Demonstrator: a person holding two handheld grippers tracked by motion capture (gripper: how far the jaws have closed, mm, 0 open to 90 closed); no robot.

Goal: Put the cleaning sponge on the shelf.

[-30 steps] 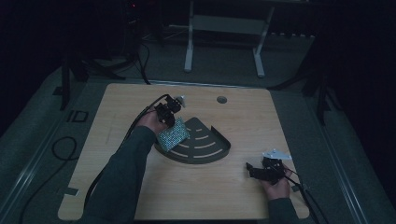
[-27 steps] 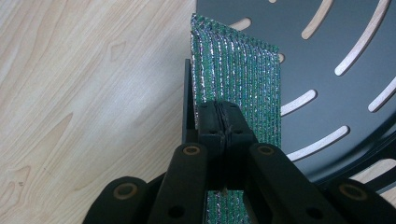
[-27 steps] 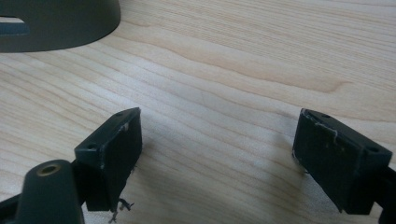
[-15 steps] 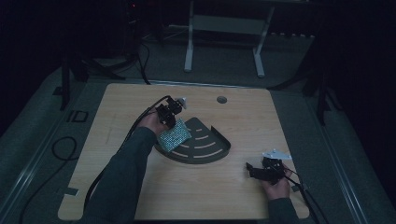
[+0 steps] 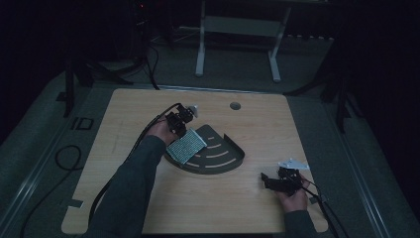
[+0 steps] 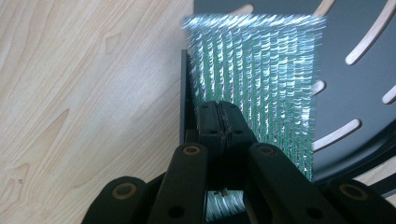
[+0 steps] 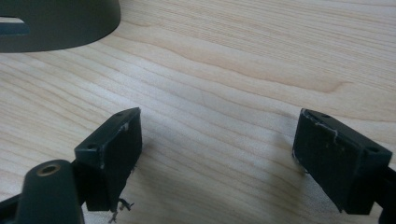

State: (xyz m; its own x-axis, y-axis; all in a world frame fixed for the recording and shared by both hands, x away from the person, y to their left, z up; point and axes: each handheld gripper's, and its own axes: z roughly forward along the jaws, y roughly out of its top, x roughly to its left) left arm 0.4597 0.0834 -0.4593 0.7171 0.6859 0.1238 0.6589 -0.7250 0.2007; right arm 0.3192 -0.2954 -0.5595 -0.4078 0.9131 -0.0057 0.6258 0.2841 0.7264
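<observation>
left gripper [image 5: 182, 130] pinching the near edge of a glittery green mesh sheet [image 5: 186, 145], jaws pressed tight on it. sheet spread forward from the jaws, lying over the left part of a dark slotted fan-shaped tray [image 5: 223, 157] on the wooden table [image 5: 247, 203]. right gripper [image 5: 267, 179] well apart, spread wide over bare wood.

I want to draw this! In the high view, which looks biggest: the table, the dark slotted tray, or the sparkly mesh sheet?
1. Table, by far the largest.
2. Dark slotted tray.
3. Sparkly mesh sheet, smallest, lying over the tray's left edge.
</observation>
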